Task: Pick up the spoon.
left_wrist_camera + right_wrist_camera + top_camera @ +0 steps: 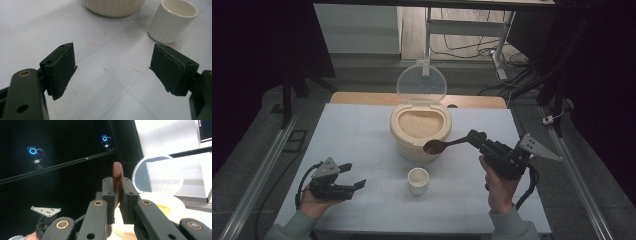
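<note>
A cream rice container (420,131) stands mid-table, full of rice, its clear round lid (421,82) raised behind it. In front of it sits a small white cup (418,180), empty inside as the left gripper view shows the cup (172,21). My right gripper (473,137) is shut on the handle of a brown wooden spoon (438,146), whose bowl hovers at the container's front right rim; the spoon (117,178) stands edge-on between the jaws. My left gripper (353,176) rests open low over the table's front left, nothing between its fingers (61,67).
The white table (357,135) has bare surface left and right of the container. A wooden board edge (362,97) lies behind it. Metal rails (259,170) flank the table, and cables (497,50) lie on the floor beyond.
</note>
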Tool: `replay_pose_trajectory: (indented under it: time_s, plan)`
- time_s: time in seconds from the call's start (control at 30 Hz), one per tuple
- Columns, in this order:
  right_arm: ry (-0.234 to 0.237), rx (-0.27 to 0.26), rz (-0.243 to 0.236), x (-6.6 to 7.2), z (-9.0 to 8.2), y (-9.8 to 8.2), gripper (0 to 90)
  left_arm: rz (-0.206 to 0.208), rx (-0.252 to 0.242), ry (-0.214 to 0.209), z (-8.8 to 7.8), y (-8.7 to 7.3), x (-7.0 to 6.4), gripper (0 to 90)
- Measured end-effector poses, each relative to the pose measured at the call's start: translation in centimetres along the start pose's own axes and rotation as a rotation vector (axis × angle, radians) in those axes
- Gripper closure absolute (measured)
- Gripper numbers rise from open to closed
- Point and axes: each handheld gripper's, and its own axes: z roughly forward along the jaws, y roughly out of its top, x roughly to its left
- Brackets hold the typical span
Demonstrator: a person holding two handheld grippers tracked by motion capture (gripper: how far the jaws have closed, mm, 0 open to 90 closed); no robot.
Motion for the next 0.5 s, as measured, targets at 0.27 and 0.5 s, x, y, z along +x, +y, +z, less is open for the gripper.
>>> replay_pose_trajectory:
  time_s: [0.27, 0.5]
  plan:
    - [-0.019, -0.016, -0.006, -0.2, 0.3, 0.2, 83.2, 0.002, 0.015, -0.004, 0.3, -0.1, 0.0, 19.5]
    - [-0.032, -0.039, -0.017, -0.8, 1.6, 1.3, 83.2, 0.001, 0.019, -0.002, 0.3, -0.2, -0.1, 19.5]
